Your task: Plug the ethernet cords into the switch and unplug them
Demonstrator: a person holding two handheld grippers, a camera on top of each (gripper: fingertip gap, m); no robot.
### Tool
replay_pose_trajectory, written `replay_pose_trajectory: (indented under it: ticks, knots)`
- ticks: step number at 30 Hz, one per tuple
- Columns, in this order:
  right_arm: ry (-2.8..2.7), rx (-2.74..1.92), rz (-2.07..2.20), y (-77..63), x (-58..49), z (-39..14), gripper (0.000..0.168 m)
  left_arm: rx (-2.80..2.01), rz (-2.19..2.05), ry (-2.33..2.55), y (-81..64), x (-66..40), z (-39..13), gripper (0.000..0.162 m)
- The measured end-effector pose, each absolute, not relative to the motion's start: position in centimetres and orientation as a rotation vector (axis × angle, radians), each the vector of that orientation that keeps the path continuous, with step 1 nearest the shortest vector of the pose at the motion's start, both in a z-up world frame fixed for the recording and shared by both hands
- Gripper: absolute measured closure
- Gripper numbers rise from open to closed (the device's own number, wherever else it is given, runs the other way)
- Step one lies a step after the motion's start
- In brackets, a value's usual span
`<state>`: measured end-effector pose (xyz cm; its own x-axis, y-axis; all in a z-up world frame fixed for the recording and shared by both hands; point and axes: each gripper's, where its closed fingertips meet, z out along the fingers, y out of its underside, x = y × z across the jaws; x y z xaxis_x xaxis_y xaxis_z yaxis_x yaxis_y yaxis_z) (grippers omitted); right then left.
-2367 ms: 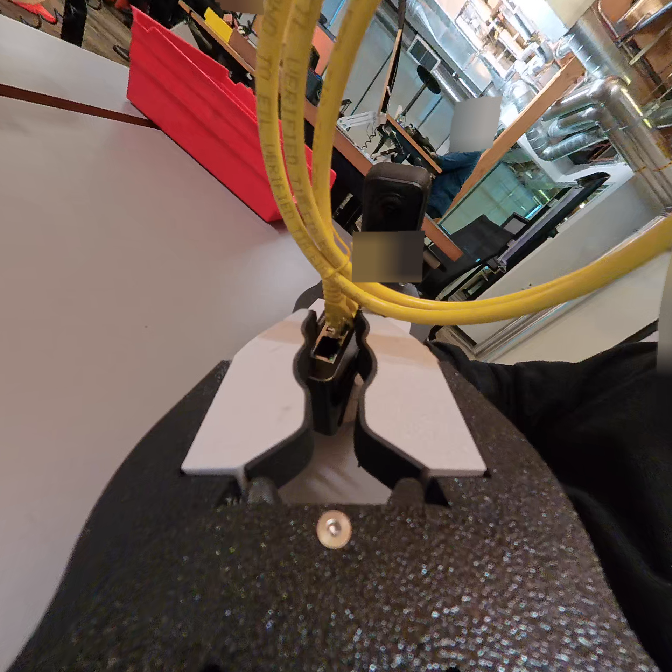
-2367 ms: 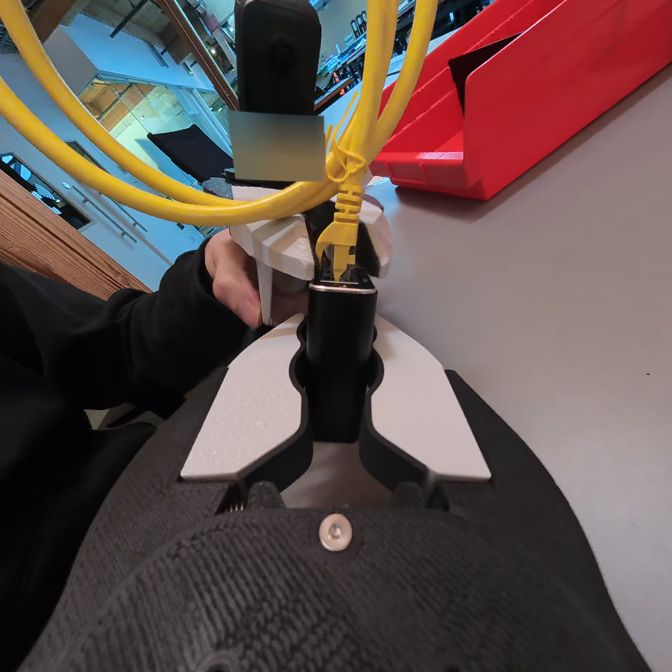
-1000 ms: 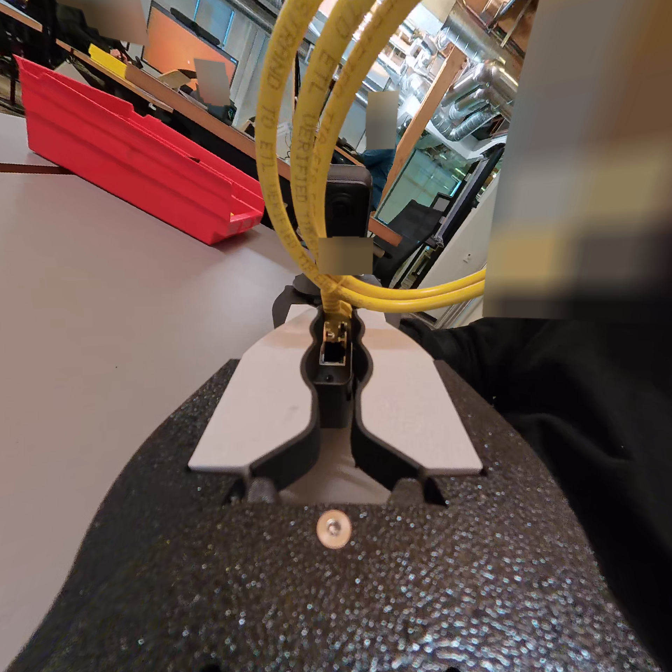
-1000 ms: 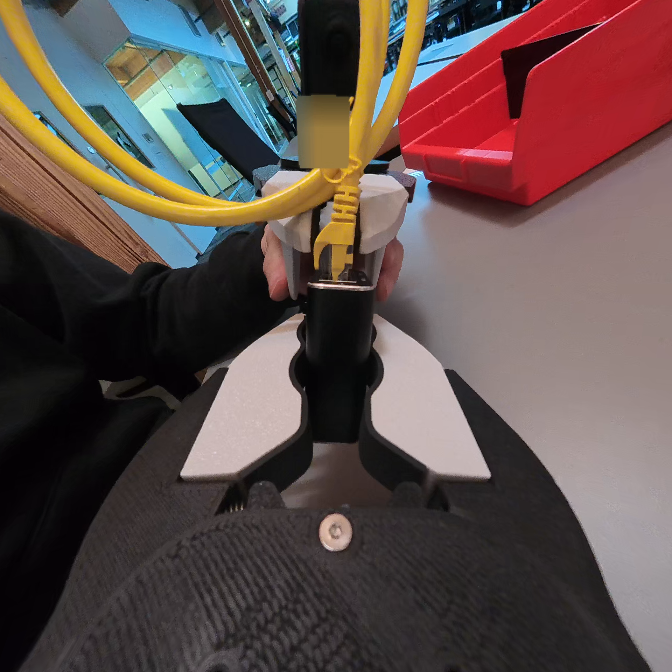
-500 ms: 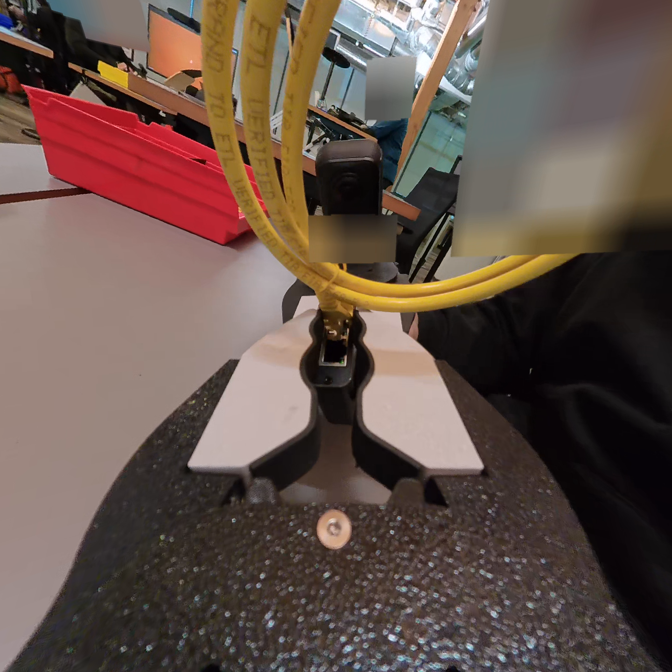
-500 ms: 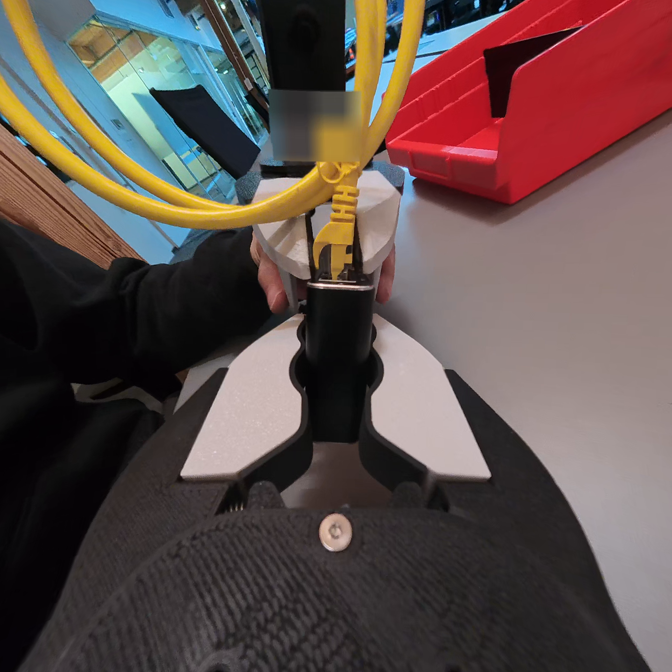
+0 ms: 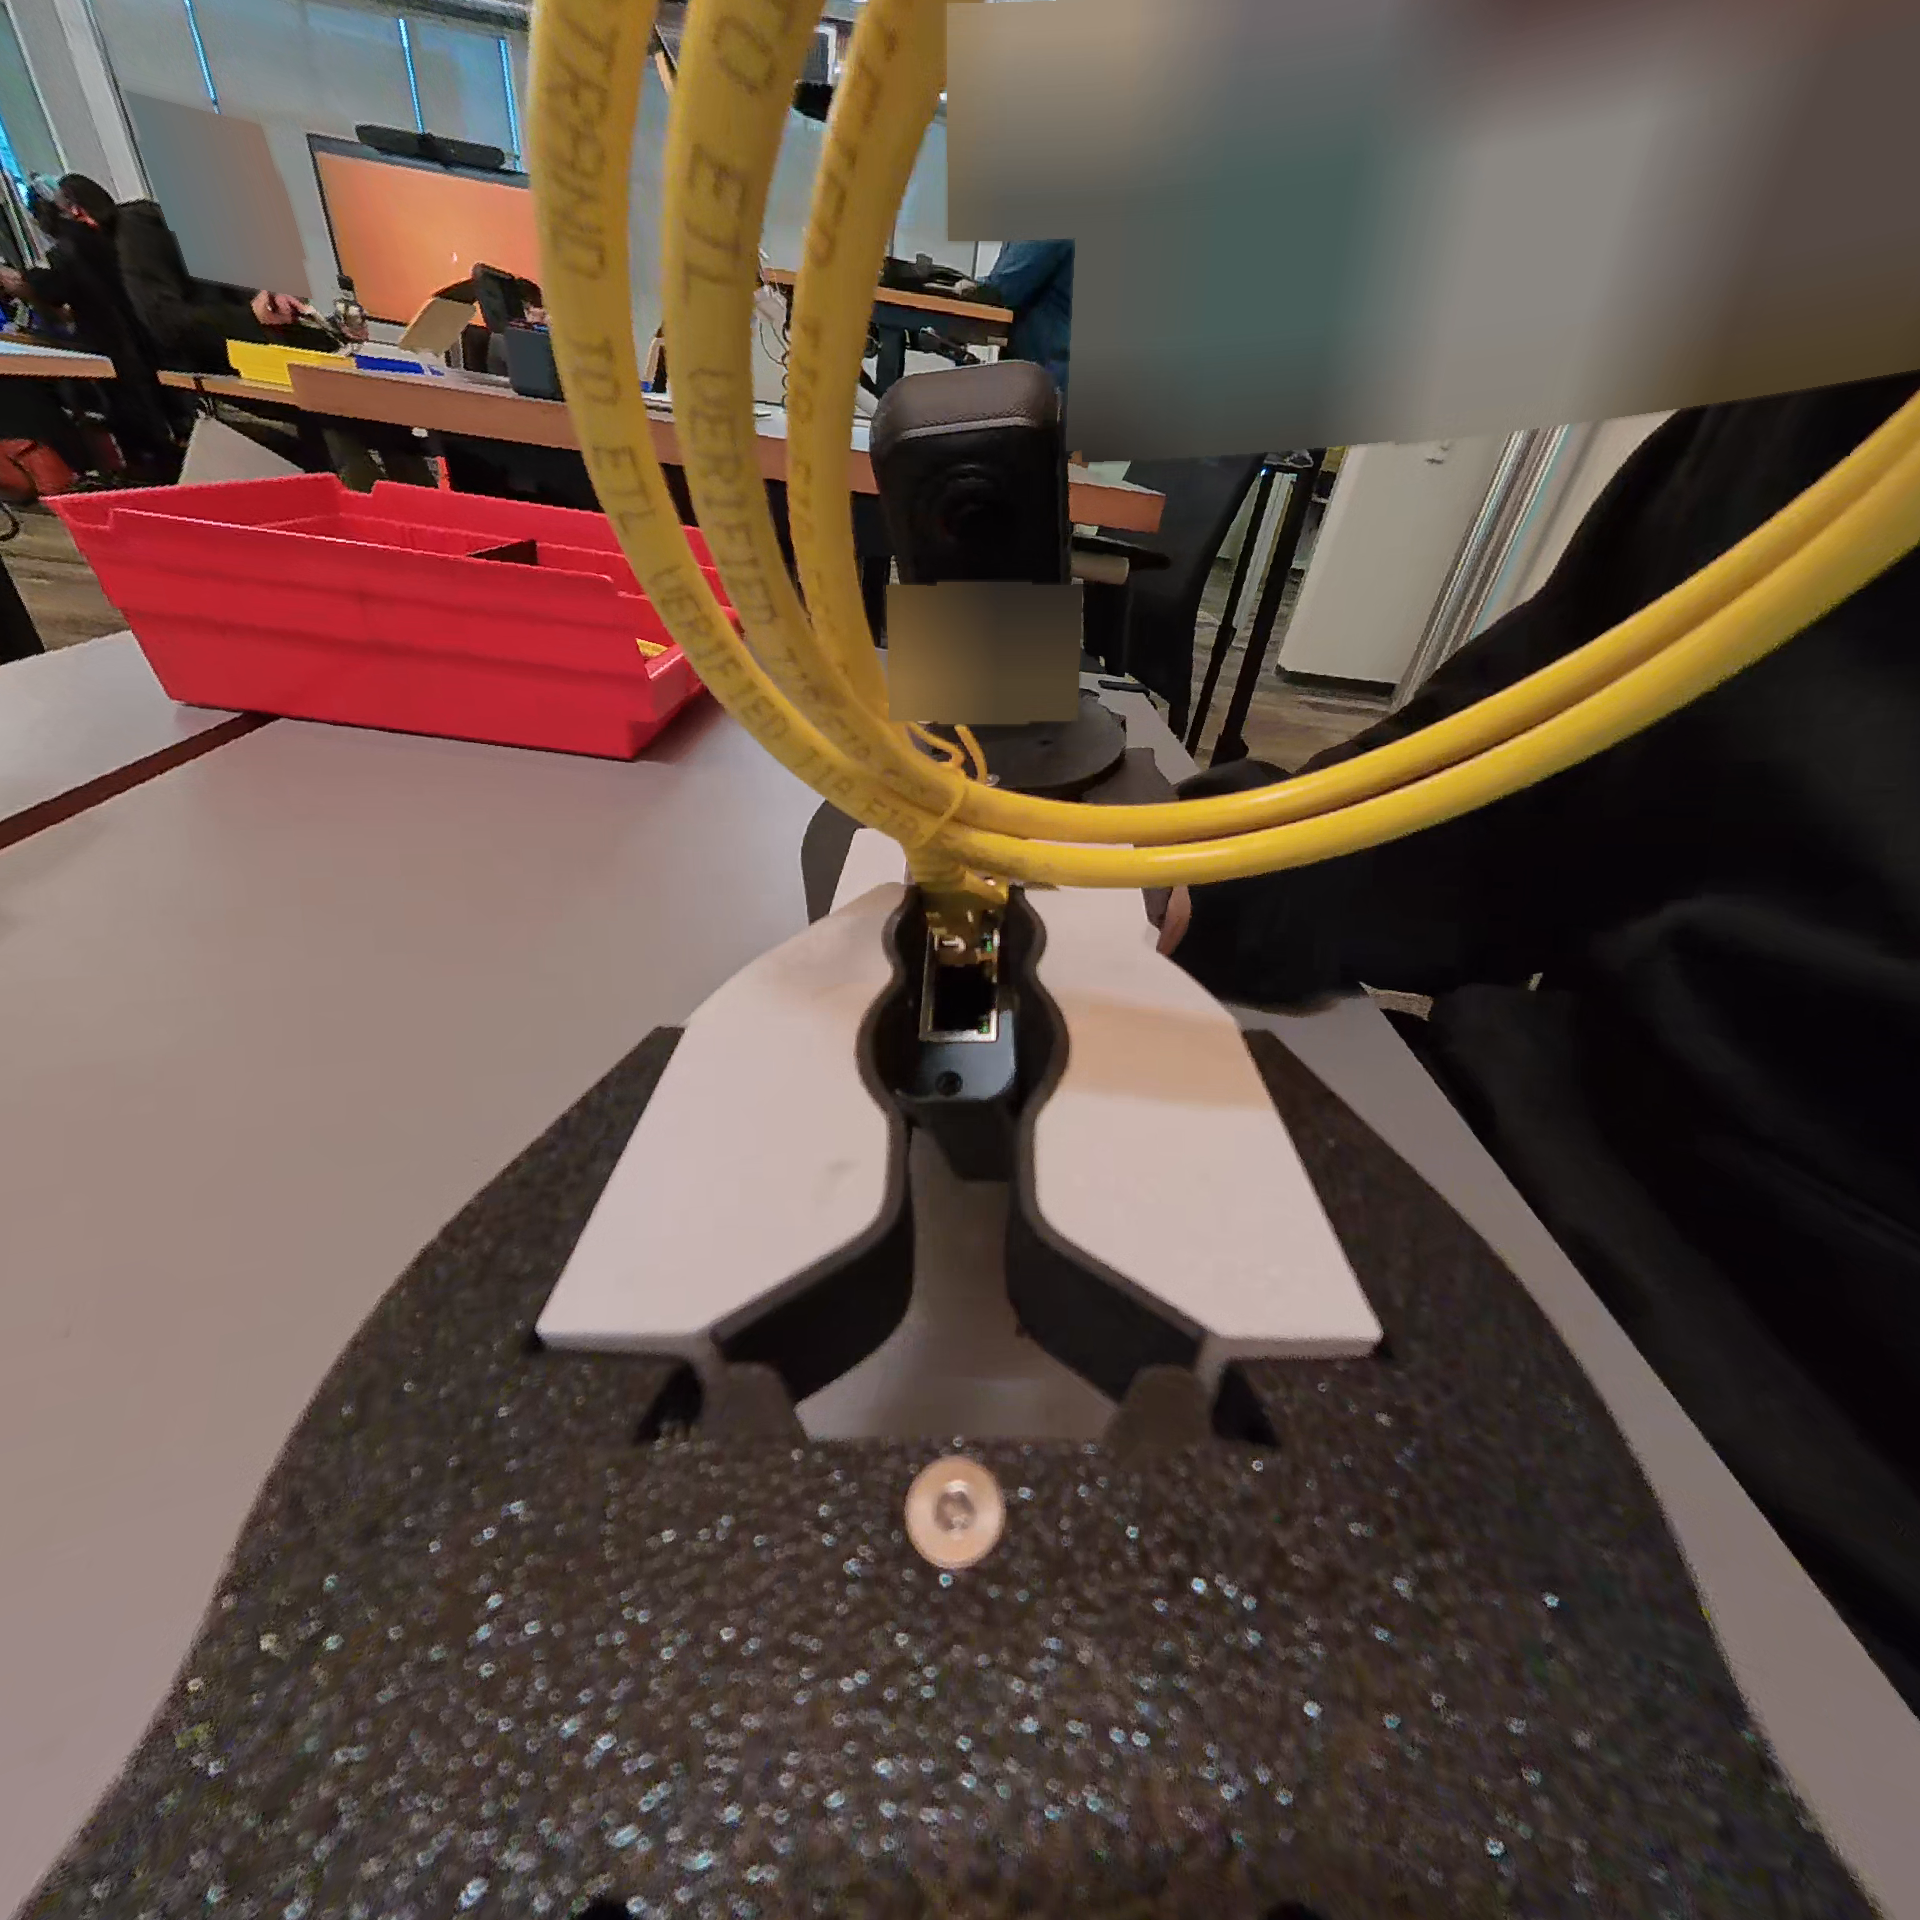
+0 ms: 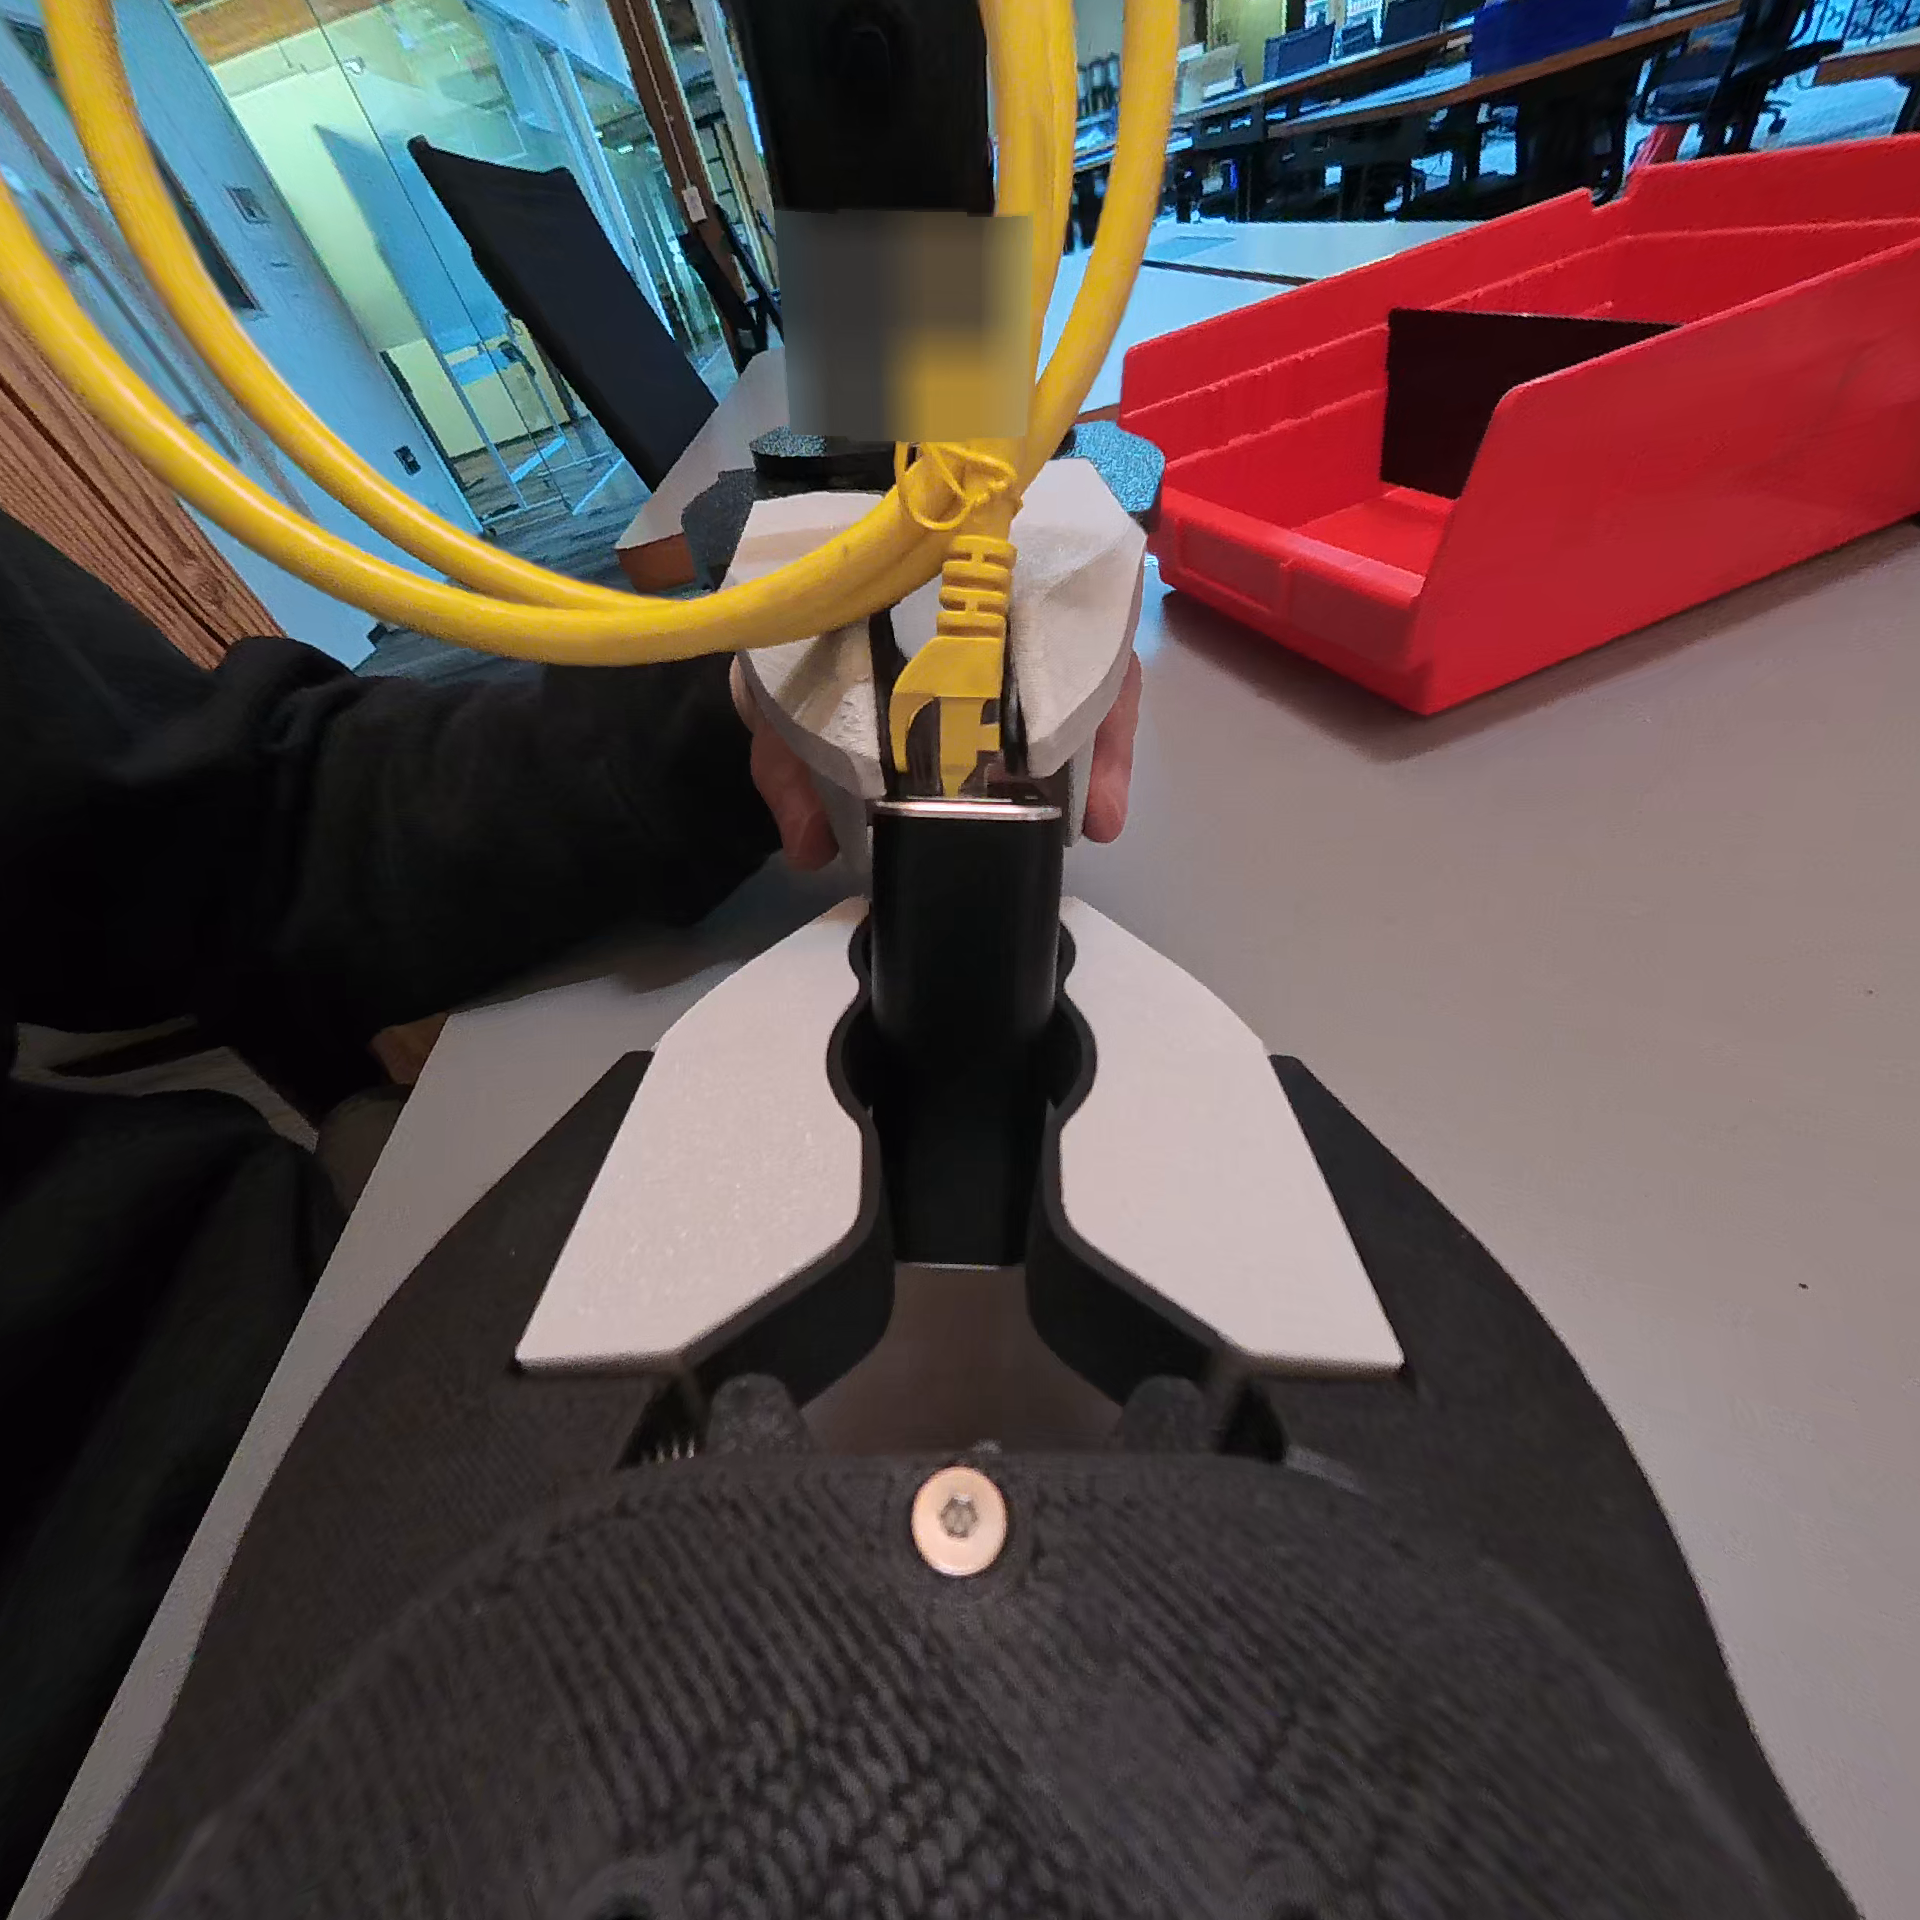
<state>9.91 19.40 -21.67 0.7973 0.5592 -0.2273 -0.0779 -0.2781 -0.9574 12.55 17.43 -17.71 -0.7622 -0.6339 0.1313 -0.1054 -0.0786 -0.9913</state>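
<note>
The yellow ethernet cord (image 7: 707,416) hangs in tied loops above both grippers. My left gripper (image 7: 961,914) is shut on the cord's yellow plug (image 8: 951,696). My right gripper (image 8: 961,935) is shut on the small black switch (image 8: 966,1039) and holds it above the table. The two grippers face each other, tip to tip. The plug's tip meets the switch's silver-edged port face; I cannot tell how deep it sits. In the left wrist view an empty port (image 7: 961,1003) shows just below the plug (image 7: 961,920).
A red plastic bin (image 7: 364,623) (image 8: 1558,468) stands on the grey table (image 7: 364,987) beyond the grippers. A person's black sleeve (image 7: 1662,935) (image 8: 312,831) is at the table's near edge. Desks, screens and people are far behind. The gap from one gripper's tips to the other's is roughly 5 centimetres.
Both grippers have swung together and levelled out, so the bin and room have shifted in both views. Each keeps its hold, and the plug stays at the switch's face.
</note>
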Motion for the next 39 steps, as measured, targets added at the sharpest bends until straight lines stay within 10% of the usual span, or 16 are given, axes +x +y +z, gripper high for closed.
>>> replay_pose_trajectory:
  ticks: [39]
  knots:
    - [-0.363, -1.676, 0.598, 19.4, 10.42, -20.67, 0.141, -0.724, -1.779, 1.819, 17.28, 12.62, -17.22, 0.148]
